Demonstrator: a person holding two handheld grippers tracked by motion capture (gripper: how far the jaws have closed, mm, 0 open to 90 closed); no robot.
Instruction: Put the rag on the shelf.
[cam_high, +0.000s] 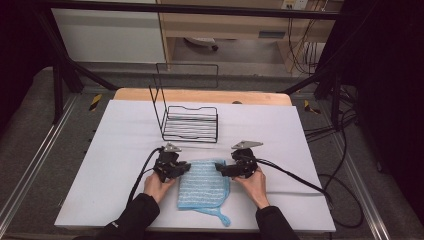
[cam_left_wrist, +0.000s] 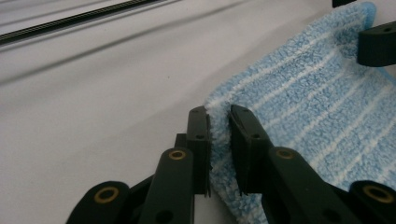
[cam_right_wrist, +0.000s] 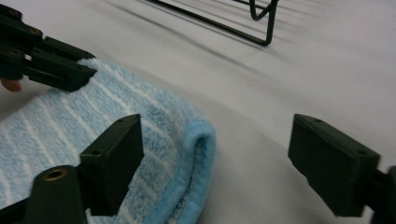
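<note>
Left jaws: the left gripper (cam_left_wrist: 218, 116) is clamped on the near-left corner of the blue cloth (cam_left_wrist: 308, 107); in the left gripper view a ridge of pile stands pinched between the two pads.

Right jaws: the right gripper (cam_right_wrist: 217, 154) stands wide apart and presses on nothing. The cloth's rounded hem corner (cam_right_wrist: 198, 140) sits in the gap, close to the left pad in the right gripper view, well clear of the other.

What the next move turns on: the hem corner lies off-centre between the right jaws. My guess is the right hand needs to slide a little further over the cloth so both pads meet the hem when they shut.

Cloth's lie: from above the cloth (cam_high: 204, 184) lies flat, its long axis running from the table's near edge toward the rack, with a loop tail (cam_high: 220, 217) trailing toward the near edge.

Grippers from above: the left gripper (cam_high: 187, 167) is at the cloth's far-left corner, the right gripper (cam_high: 217, 167) at its far-right corner, pointing at each other across the top hem.

Nearer hand: both are at the cloth, one on each side; the left already holds, the right is only in position.

Table: the cloth sits on the white table (cam_high: 125, 150), in its near half and about midway between left and right edges.

Rack: a black wire rack (cam_high: 190, 124) stands beyond the cloth toward the far edge, well apart from both grippers.
</note>
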